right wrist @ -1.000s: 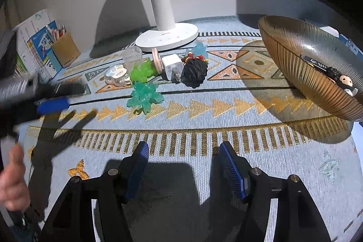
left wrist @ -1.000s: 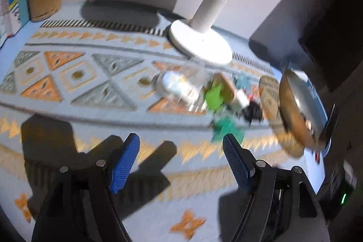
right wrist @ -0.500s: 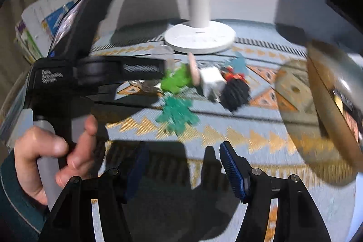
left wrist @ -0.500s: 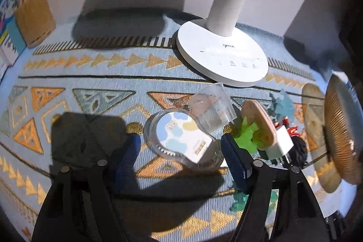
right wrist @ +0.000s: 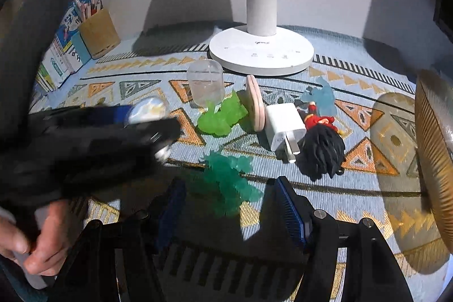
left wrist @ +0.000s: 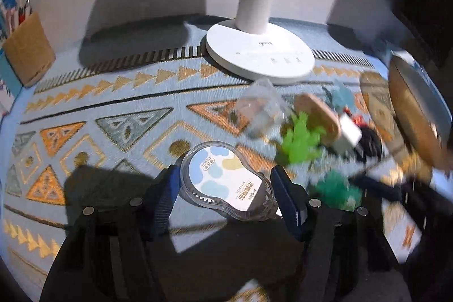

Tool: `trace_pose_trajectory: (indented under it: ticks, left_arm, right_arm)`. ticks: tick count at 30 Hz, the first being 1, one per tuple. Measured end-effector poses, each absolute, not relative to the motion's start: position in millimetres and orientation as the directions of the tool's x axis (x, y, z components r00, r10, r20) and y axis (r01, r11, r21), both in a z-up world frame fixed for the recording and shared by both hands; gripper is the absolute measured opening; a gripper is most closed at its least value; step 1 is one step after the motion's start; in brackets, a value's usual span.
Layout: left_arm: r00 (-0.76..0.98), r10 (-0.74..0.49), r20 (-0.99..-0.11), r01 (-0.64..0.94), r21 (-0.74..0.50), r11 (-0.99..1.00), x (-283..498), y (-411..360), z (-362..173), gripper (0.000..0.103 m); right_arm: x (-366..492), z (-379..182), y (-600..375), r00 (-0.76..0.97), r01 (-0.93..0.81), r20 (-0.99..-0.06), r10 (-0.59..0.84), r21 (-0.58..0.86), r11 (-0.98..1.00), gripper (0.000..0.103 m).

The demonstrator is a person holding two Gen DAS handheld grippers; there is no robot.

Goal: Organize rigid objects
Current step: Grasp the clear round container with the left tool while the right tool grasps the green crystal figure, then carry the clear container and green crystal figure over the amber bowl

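Table under patterned blue cloth (left wrist: 113,104). Left tongs (left wrist: 226,186): pads flank the clear tape dispenser (left wrist: 226,180); contact not discernible. Right tongs (right wrist: 229,203): apart, empty, over teal crystal cluster (right wrist: 229,186). Beyond: white charger (right wrist: 283,126), amber bowl (right wrist: 436,154).

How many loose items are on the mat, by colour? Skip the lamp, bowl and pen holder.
Green: 2, light green crystal toy and teal crystal toy
Clear: 2, plastic cup and correction tape
Pink: 1, oval disc
White: 1, charger plug
Blue: 1, translucent figure
Black: 1, dark-haired doll
Total: 8
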State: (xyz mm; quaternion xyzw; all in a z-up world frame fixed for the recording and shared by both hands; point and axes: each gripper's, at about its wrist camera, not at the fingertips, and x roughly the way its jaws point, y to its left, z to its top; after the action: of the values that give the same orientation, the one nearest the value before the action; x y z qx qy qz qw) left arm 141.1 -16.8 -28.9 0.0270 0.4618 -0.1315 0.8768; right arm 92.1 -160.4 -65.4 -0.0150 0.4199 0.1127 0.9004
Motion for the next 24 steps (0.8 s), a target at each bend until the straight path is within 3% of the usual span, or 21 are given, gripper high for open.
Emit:
trace_pose_trajectory:
  ticks: [3, 9, 11, 16, 20, 24]
  left_arm:
    - [0.523, -0.24, -0.818, 0.331, -0.064, 0.941, 123.1, -10.2, -29.0, 0.063]
    - [0.513, -0.312, -0.8, 0.462, -0.05, 0.885, 82.3, -3.8, -22.0, 0.063]
    - [0.506, -0.333, -0.796, 0.505, -0.039, 0.862, 66.7, -7.3, -21.2, 0.063]
    - [0.492, -0.352, -0.796, 0.603, 0.021, 0.797, 33.4, -18.2, -24.2, 0.063]
    - [0.507, -0.309, -0.805, 0.607, 0.078, 0.791, 18.2, -19.0, -31.8, 0.065]
    - [0.512, -0.312, -0.8, 0.583, 0.057, 0.81, 8.7, -2.0, -30.5, 0.068]
  right_arm:
    - [90.9, -65.1, -160.8, 0.629, -0.223, -0.75, 0.205, 0.079, 0.972, 0.05]
    - [64.3, -60.0, -169.7, 0.63, -0.202, -0.731, 0.261, 0.171, 0.964, 0.049]
    - [49.4, -56.9, -172.7, 0.64, -0.195, -0.722, 0.264, 0.179, 0.964, 0.04]
    - [15.6, -60.6, -180.1, 0.64, -0.171, -0.733, 0.231, 0.158, 0.973, 0.04]
    - [3.8, -67.7, -189.7, 0.632, -0.15, -0.737, 0.239, 0.186, 0.971, 0.04]
    - [-2.4, -69.2, -193.1, 0.635, -0.157, -0.723, 0.272, 0.224, 0.962, 0.042]
